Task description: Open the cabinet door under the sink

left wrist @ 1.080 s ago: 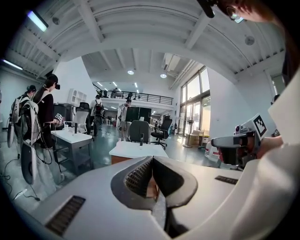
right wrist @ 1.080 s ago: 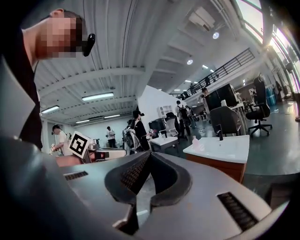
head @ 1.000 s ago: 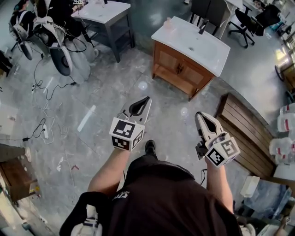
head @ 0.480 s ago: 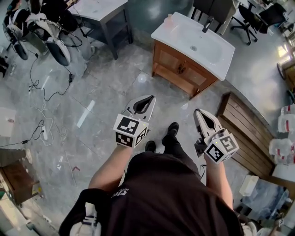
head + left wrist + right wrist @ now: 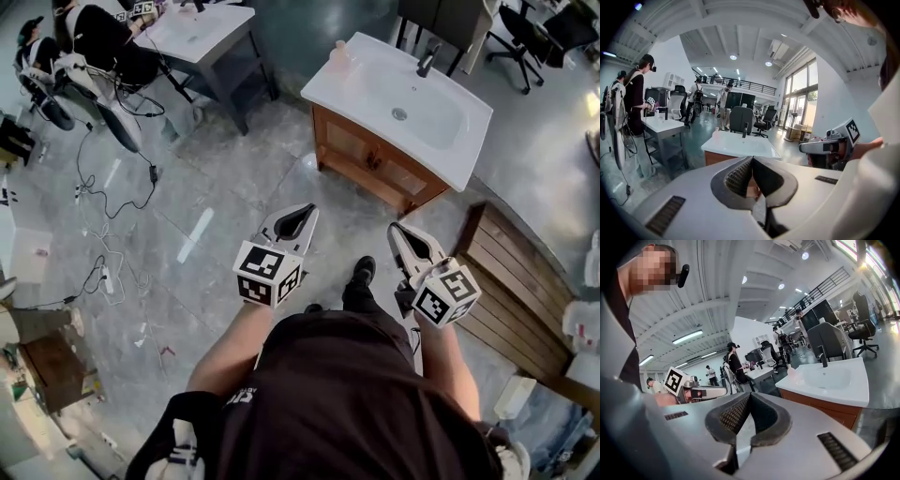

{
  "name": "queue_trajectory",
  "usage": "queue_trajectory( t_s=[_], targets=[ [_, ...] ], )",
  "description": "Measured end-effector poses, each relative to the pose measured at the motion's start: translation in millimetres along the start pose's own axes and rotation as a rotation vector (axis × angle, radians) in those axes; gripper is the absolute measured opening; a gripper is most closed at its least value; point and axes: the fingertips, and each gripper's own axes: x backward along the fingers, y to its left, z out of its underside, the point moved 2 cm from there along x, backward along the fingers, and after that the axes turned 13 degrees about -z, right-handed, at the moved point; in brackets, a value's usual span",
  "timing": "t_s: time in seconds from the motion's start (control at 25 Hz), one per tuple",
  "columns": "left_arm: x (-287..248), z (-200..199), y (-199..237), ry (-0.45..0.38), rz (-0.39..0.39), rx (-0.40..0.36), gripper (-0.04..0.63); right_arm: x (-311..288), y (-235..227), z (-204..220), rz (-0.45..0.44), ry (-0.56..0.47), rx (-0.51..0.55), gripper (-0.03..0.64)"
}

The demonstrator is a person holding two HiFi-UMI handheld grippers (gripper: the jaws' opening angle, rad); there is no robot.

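Left gripper (image 5: 298, 217) and right gripper (image 5: 401, 239) are hovering clamped shut, carrying nothing, well apart from the cabinet (image 5: 330, 131). Farther on, under the sink (image 5: 412, 94), its doors (image 5: 373, 161) are sitting closed. Opening not yet begun; approach and pull are remaining.

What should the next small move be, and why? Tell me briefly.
Probably step closer to the cabinet under the sink. Its doors look closed, and the left hand-held gripper and right hand-held gripper are both shut, empty and well short of it.
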Motion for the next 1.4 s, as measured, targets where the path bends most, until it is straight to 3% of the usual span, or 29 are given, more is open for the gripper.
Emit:
queue_trajectory(
  t_s=[0.24,0.44,0.68,1.08,1.4],
  targets=[
    [-79,-21,-18,0.061,0.009,-0.031,0.018,-6,-87,-18,-0.006,0.018,-0.05,0.014],
    [-125,-22,-22,0.092,0.019,-0.02,0.017,-24,-122,-13,-0.034,0.077,-0.063,0.014],
    [-150,-6,-11,0.108,0.062,-0.013,0.017,-47,-133,-2,-0.003,0.124,-0.075,0.014],
    [-163,21,37,0.105,0.15,-0.091,0.018,-94,-133,12,0.199,0.068,-0.104,0.014],
    [-190,42,53,0.121,0.156,-0.05,0.018,-120,-150,29,0.196,0.133,-0.103,0.014]
  ],
)
